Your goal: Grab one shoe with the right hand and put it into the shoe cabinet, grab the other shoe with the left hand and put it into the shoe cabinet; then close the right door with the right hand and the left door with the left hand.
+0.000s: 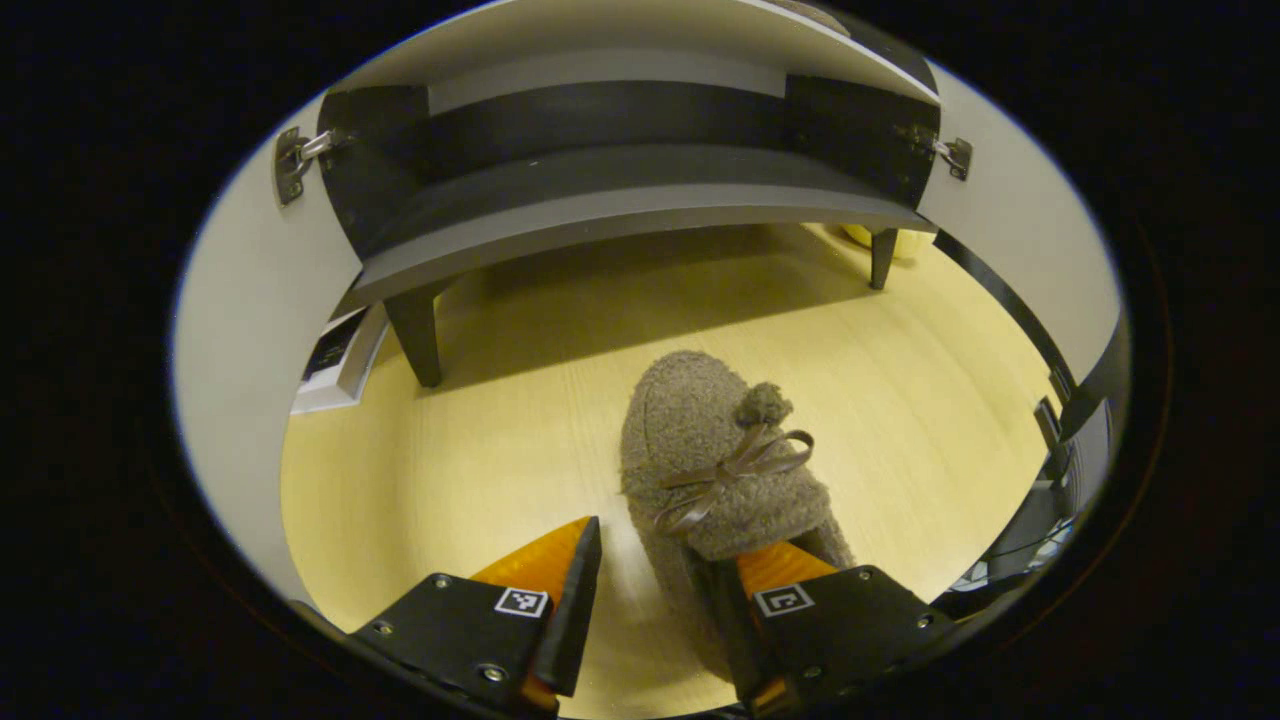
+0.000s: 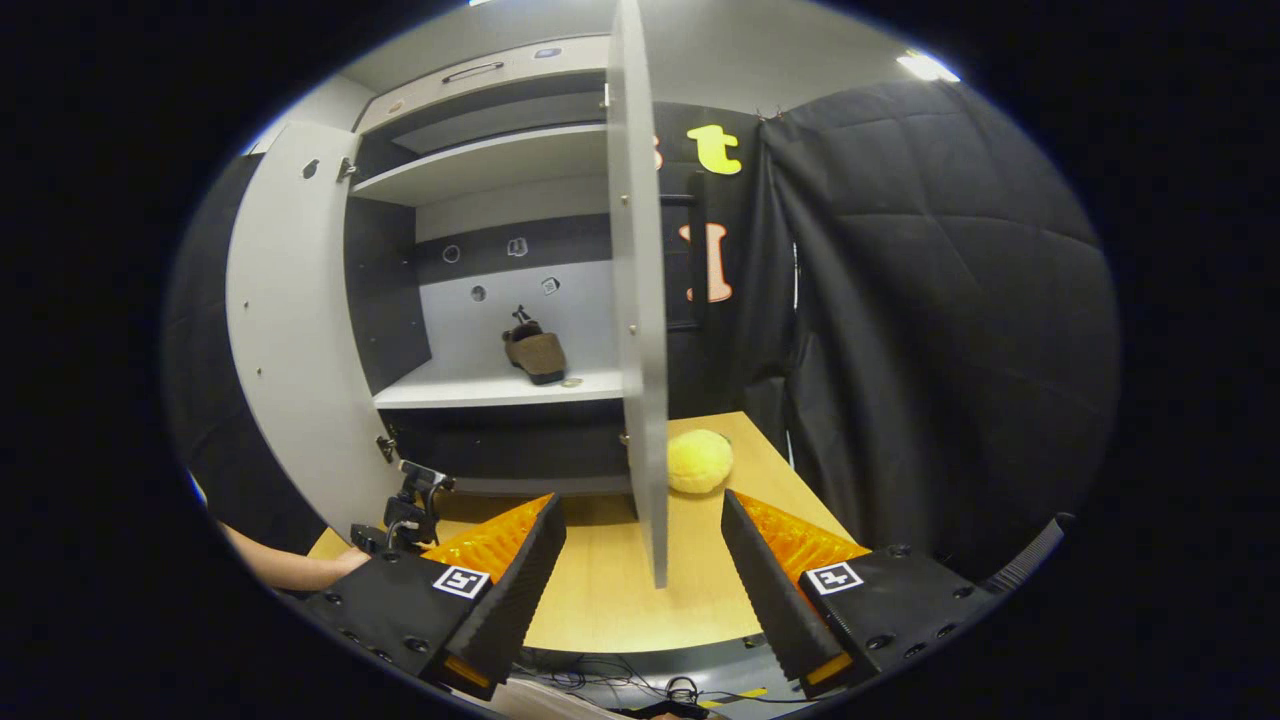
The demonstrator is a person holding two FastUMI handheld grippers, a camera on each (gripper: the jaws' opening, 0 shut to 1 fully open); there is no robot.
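Here the left hand-held gripper [image 1: 655, 580] gapes open around a fuzzy shoe [image 1: 715, 470] on the counter [image 1: 480, 450]; the right hand-held gripper [image 2: 645, 560] gapes too, empty, near the cabinet's right door [image 2: 640, 300].

Fuzzy taupe-brown slipper [image 1: 700, 450], centre of left gripper view, with shiny brown ribbon bow [image 1: 735, 475] and matching pompom [image 1: 763, 403]. Pale yellow wood-grain tabletop [image 1: 500, 440] beneath. Dark grey cabinet base [image 1: 610, 215] on black legs at top; white doors [image 1: 240, 330] with silver hinges [image 1: 295, 160]. In right gripper view: brown shoe [image 2: 535, 352] on white shelf [image 2: 500, 388], centre; yellow fluffy ball [image 2: 698, 460] lower centre; black quilted cloth [image 2: 930, 320] at right.
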